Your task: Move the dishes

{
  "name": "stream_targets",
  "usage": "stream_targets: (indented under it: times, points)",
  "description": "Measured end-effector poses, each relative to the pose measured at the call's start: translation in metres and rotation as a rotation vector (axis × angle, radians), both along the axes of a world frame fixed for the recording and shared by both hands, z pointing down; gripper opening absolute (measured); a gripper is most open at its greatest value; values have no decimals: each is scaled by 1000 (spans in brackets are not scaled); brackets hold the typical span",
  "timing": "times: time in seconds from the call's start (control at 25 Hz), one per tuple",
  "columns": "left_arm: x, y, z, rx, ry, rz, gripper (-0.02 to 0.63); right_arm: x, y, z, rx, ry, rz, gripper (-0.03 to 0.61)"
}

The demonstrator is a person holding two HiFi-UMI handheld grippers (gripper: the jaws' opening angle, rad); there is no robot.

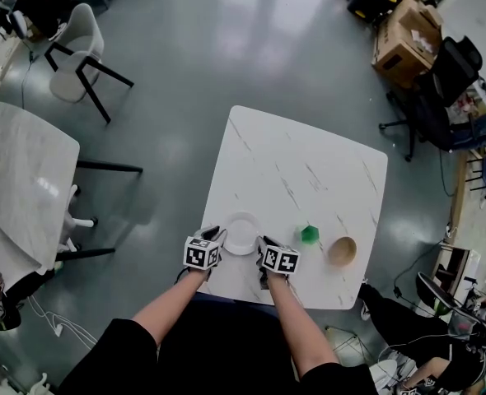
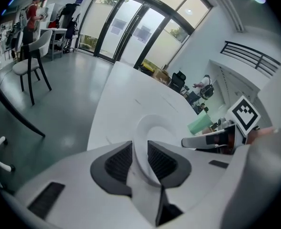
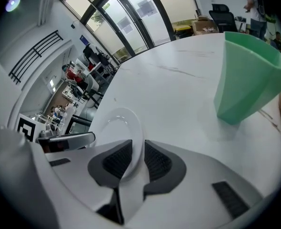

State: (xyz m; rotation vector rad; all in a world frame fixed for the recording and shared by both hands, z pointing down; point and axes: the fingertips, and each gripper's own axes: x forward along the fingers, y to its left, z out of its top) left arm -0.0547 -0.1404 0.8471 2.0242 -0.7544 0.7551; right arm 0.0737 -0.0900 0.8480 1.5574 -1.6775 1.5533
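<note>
The left hand-held gripper and right hand-held gripper each have their jaws closed on opposite rims of the white plate. It sits at the counter's near edge, left of a green cup. The grasp looks done, and lifting next calls for raising both sides level.

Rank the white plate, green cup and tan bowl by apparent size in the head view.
Largest: the round white plate.
Next: the round tan bowl, slightly smaller.
Smallest: the angular green cup.
All sit similarly near the camera.

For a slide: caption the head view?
Left gripper and right gripper clamp opposite rims of a white plate; green cup, tan bowl beside.
</note>
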Motion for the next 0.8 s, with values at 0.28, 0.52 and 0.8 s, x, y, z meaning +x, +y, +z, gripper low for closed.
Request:
stream_targets:
  times: [0.28, 0.52, 0.8]
  points:
    - [-2, 4, -6, -23, -3, -16, 77, -3, 6, -2, -17, 41, -12, 83]
    - [5, 21, -20, -40, -6, 31, 60, 5, 26, -12, -2, 45, 62, 73]
    - [21, 55, -31, -34, -6, 166, 61, 17, 68, -27, 2, 35, 154, 69]
